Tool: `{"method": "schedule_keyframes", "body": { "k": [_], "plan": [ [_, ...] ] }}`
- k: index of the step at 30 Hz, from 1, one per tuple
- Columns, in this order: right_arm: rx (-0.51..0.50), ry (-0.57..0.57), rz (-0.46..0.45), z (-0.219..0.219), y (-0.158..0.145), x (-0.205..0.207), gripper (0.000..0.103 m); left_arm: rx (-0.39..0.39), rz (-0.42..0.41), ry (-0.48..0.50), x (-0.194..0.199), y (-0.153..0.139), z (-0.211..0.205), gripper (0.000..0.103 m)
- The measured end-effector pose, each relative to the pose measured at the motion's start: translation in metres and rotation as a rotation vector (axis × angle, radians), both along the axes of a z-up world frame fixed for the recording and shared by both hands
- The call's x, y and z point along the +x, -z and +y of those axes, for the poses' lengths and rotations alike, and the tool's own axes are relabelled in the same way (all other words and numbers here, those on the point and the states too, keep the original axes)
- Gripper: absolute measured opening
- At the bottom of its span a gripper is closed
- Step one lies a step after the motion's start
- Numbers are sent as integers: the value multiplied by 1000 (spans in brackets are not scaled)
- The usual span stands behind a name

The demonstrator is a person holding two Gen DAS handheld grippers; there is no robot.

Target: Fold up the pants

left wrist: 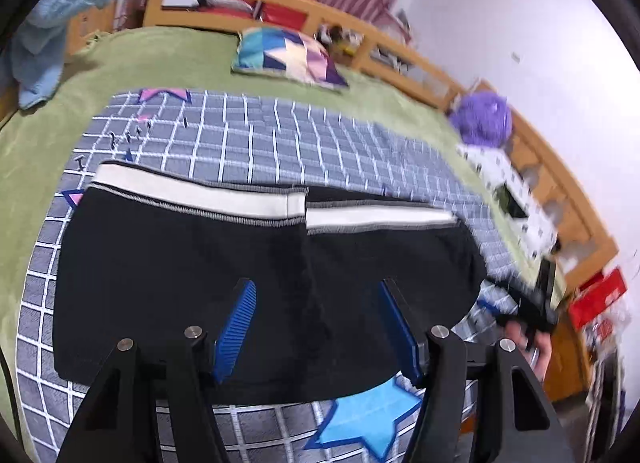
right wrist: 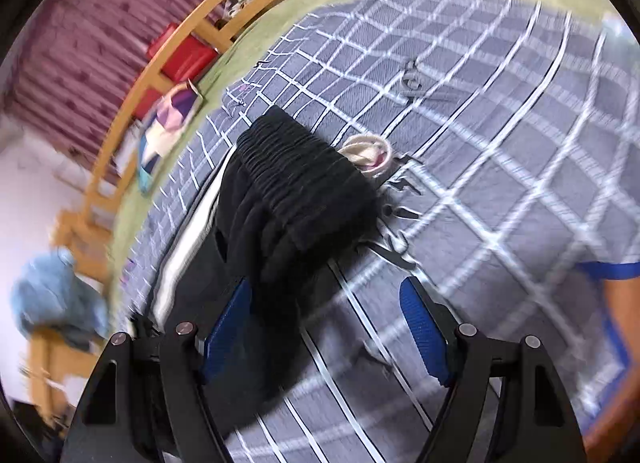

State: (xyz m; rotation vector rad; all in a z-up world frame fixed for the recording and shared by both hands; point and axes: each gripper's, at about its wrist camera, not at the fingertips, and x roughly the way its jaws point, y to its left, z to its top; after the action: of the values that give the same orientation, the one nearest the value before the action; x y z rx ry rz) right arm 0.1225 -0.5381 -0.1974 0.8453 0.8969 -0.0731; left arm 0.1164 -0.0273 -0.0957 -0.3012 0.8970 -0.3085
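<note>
1. The bed (left wrist: 132, 59), under a green cover, is edged by a wooden rail (left wrist: 280, 3) at its far side.
2. One grey checked blanket (left wrist: 280, 135) leaves open room beyond the pants.
3. One pair of black pants (left wrist: 192, 263), white-striped, lies folded on the blanket.
4. One patterned pillow (left wrist: 286, 57) sits near the rail.
5. Two tools: the left hand-held gripper (left wrist: 316, 327) and right hand-held gripper (right wrist: 328, 331) both hover with fingers apart, holding nothing.

Green-covered bed (left wrist: 132, 59) under grid blanket (left wrist: 256, 143), pillow (left wrist: 286, 57), black pants (left wrist: 192, 271).
</note>
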Motion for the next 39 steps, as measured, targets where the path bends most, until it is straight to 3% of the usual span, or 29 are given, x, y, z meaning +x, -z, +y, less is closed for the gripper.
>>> {"method": "schedule_keyframes", "body": {
  "k": [4, 5, 6, 7, 9, 11, 12, 15, 17, 18, 20, 23, 27, 31, 35, 39],
  "plan": [
    [133, 20, -43, -4, 23, 28, 75, 37, 13, 0, 1, 6, -2, 61],
    [146, 39, -61, -7, 25, 34, 68, 52, 8, -3, -1, 7, -2, 61],
    [140, 62, -74, -12, 23, 37, 45, 80, -1, -10, -3, 7, -3, 61],
    [105, 66, -91, -15, 14, 38, 42, 104, -11, -16, -5, 7, -3, 61],
    [-13, -7, -245, -8, -22, 31, 35, 125, -30, -15, -9, 4, -1, 61],
    [-185, -74, -321, 10, -46, 25, 34, 124, -35, -19, -9, 3, 2, 61],
    [-210, -82, -272, 13, -42, 31, 36, 114, -31, -29, -9, 2, 5, 61],
    [-116, -103, -31, -6, 2, 46, 47, 90, -28, -50, -8, 0, 13, 61],
    [-9, -82, -46, -22, 14, 32, 50, 106, -43, -73, -9, -3, 19, 61],
    [-13, -72, -45, -26, 11, 22, 51, 121, -48, -91, -9, -5, 25, 61],
    [-95, -80, -33, -23, -3, 7, 53, 152, -32, -118, -5, -6, 36, 61],
    [-305, -58, 31, -10, -34, -12, 53, 210, -1, -164, -4, -5, 64, 61],
    [-386, -133, -3, 32, -73, -30, 53, 226, 37, -234, -11, 2, 108, 61],
    [-459, -224, -54, 99, -105, -38, 53, 176, 100, -265, -23, 30, 150, 61],
    [-408, -348, -93, 176, -117, -38, 53, 138, 168, -267, -25, 76, 172, 61],
    [-401, -437, -113, 235, -108, -45, 53, 18, 195, -257, -27, 118, 183, 61]
  ]
}}
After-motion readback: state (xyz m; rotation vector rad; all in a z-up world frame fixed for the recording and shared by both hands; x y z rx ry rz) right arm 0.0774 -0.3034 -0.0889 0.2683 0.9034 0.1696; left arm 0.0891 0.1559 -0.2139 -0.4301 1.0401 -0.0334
